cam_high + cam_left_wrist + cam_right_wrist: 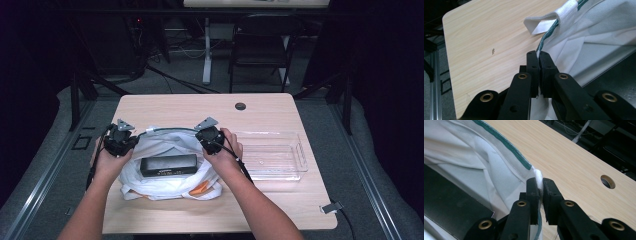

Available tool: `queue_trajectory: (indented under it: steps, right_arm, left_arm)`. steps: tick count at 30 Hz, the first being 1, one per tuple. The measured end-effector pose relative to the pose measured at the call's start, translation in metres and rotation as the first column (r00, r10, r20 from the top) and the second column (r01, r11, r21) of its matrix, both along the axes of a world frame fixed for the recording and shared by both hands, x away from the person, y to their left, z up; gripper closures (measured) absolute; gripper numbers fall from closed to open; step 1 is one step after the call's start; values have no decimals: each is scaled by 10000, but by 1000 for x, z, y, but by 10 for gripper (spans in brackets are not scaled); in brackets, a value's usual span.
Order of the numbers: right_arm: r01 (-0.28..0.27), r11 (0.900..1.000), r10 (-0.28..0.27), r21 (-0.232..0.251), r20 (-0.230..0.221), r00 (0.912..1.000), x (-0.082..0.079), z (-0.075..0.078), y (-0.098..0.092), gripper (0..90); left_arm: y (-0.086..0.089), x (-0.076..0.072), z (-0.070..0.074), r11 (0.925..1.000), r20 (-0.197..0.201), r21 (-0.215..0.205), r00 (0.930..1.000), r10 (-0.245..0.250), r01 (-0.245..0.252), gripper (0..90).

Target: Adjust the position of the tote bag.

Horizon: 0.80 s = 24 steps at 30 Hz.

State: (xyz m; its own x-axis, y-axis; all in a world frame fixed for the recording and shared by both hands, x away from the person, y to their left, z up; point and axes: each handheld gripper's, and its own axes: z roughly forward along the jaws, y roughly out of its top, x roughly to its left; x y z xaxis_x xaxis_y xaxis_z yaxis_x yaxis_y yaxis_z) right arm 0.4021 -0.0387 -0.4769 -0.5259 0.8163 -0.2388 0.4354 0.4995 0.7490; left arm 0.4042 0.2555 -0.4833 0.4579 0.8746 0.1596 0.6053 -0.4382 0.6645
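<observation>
A white cloth bag with a green-trimmed rim lies on the wooden table, its mouth pulled wide. A flat black box rests inside it, and something orange peeks out at the bag's near right. My left gripper is shut on the bag's left rim, just below a white handle loop. My right gripper is shut on the bag's right rim. The black box shows beside the right jaws.
A clear plastic tray stands right of the bag, close to my right hand. A round cable hole sits near the table's far edge. A chair and desk legs stand beyond the table. A cable clip hangs at the near right corner.
</observation>
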Motion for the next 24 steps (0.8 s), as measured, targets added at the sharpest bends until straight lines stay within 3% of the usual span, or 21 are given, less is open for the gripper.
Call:
queue_trajectory:
  steps: [8,24]
  right_arm:
    - [106,9999,-106,10,-83,9999,4,-3,1,839]
    - [272,9996,-271,18,-338,9991,11,-7,0,838]
  left_arm:
    - [1,3,-2,9999,-256,-114,9997,14,-17,879]
    - [-1,8,-8,9997,-314,-194,9994,146,-152,880]
